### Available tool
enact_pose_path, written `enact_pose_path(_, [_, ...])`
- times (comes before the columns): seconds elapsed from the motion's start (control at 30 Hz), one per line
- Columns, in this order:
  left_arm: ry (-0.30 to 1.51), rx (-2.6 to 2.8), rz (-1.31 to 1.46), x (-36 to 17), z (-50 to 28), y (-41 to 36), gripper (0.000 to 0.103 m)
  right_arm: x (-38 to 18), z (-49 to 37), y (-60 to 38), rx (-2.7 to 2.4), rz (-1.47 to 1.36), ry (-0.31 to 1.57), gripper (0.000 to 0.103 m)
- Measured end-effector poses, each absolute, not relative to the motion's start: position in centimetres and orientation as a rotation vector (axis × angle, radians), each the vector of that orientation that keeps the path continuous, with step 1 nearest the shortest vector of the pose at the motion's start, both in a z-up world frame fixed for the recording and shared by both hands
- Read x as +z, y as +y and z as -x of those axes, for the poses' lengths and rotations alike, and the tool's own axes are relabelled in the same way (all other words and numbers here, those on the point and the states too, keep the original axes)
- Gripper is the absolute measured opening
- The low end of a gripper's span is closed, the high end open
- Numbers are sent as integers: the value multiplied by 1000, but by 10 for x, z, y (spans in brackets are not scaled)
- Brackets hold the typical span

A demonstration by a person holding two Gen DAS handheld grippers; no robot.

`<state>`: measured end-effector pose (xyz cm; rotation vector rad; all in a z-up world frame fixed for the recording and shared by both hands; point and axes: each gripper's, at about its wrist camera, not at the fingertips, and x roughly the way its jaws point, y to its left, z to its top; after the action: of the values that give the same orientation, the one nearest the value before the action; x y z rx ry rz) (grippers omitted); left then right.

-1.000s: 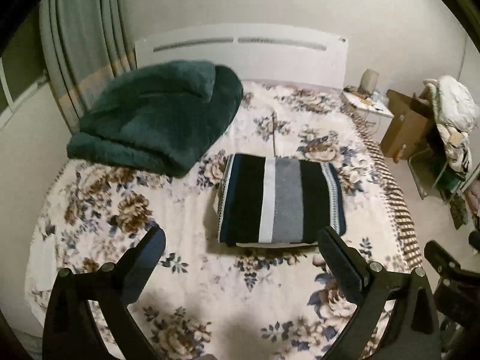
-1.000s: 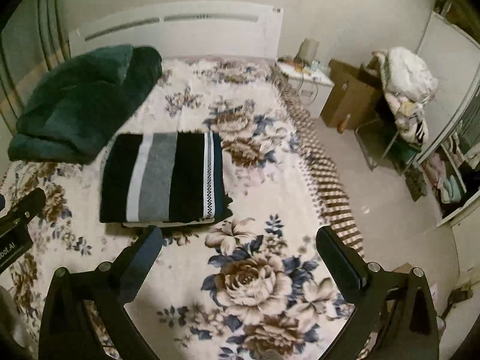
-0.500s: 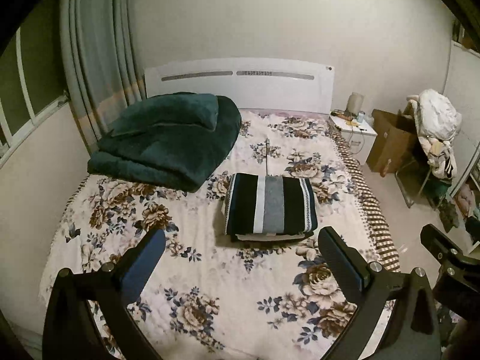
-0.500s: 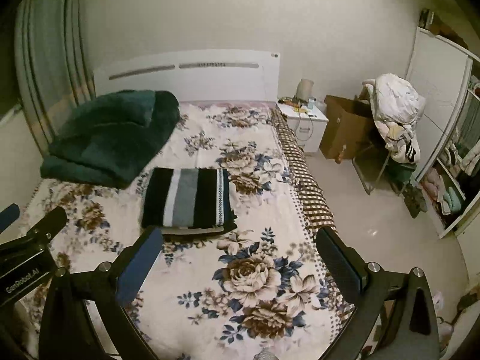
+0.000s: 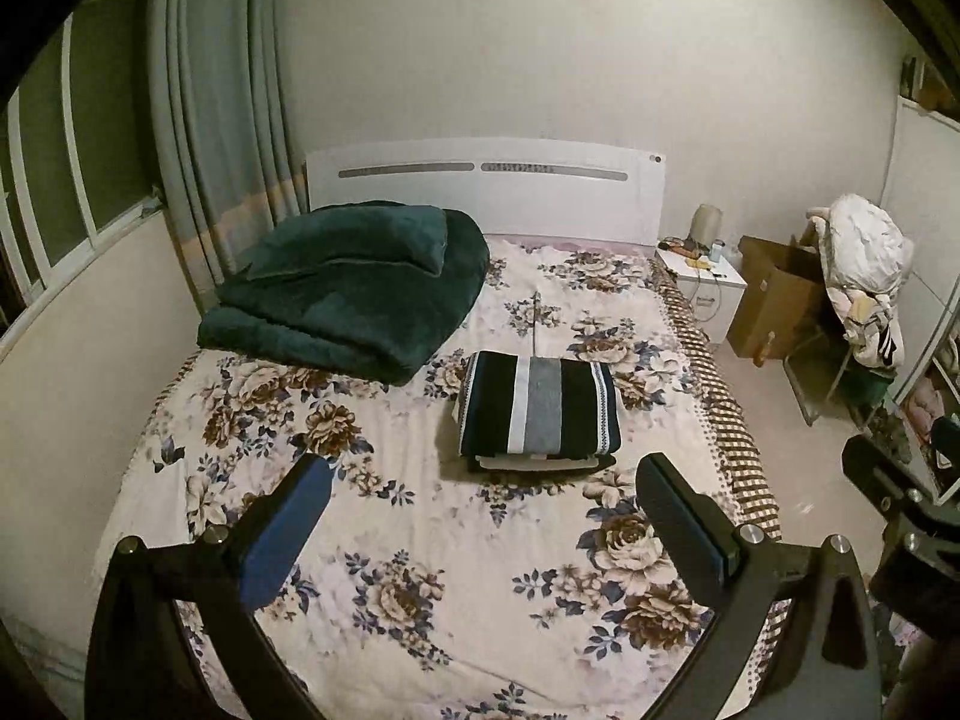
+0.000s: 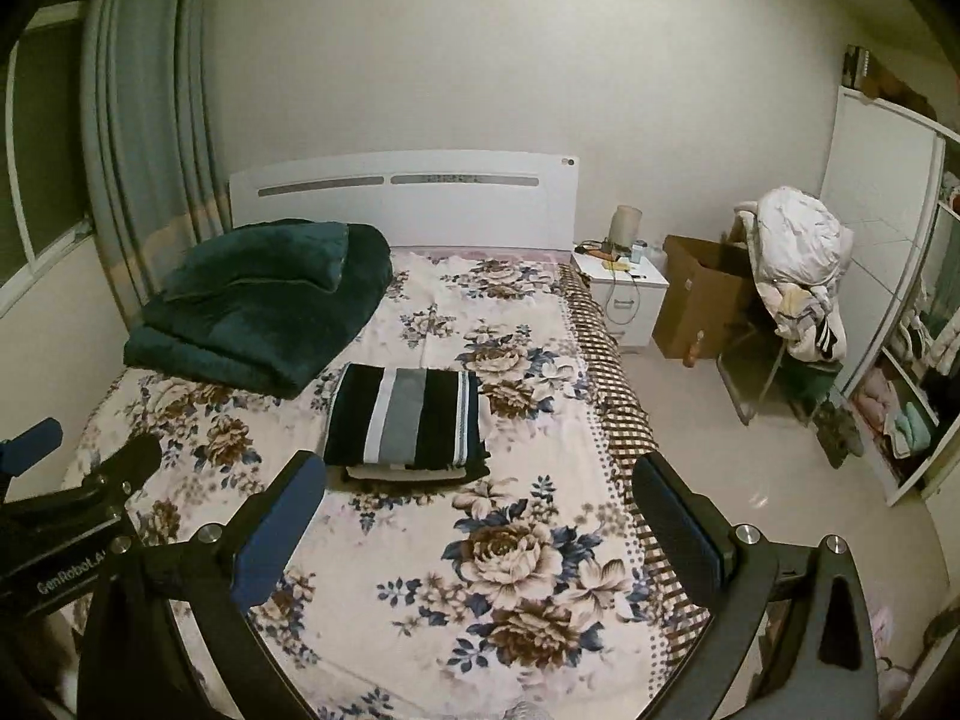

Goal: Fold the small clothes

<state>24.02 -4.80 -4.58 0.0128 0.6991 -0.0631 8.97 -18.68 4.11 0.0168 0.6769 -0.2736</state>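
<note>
The folded striped garment (image 5: 538, 407) lies on the floral bedspread (image 5: 420, 570) at mid-bed, resting on a paler folded layer whose front edge alone shows beneath it; what that layer is cannot be told. One such stack is visible. The left gripper (image 5: 480, 516) hangs above the foot of the bed with its jaws spread wide and nothing between them; the right gripper (image 6: 477, 507) is likewise released and empty, well apart from the garment. In the right wrist view the left gripper's body cuts into the lower left corner. One dark green blanket (image 5: 354, 285) sits folded by the white headboard (image 5: 486, 186), just beside the garment's far left corner. Right of the bed stand one white nightstand (image 6: 624, 294) with small items too blurred to name, one cardboard box (image 6: 696, 306), and a chair heaped with pale clothes (image 6: 798, 264). Curtains (image 5: 210, 120) hang at left.
</note>
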Motion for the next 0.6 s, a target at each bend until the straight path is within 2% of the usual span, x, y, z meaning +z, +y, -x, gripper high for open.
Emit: enact_pose_path(0.6, [644, -61, -5, -24, -221, -50, 103, 66, -70, -194, -285, -25, 638, 103])
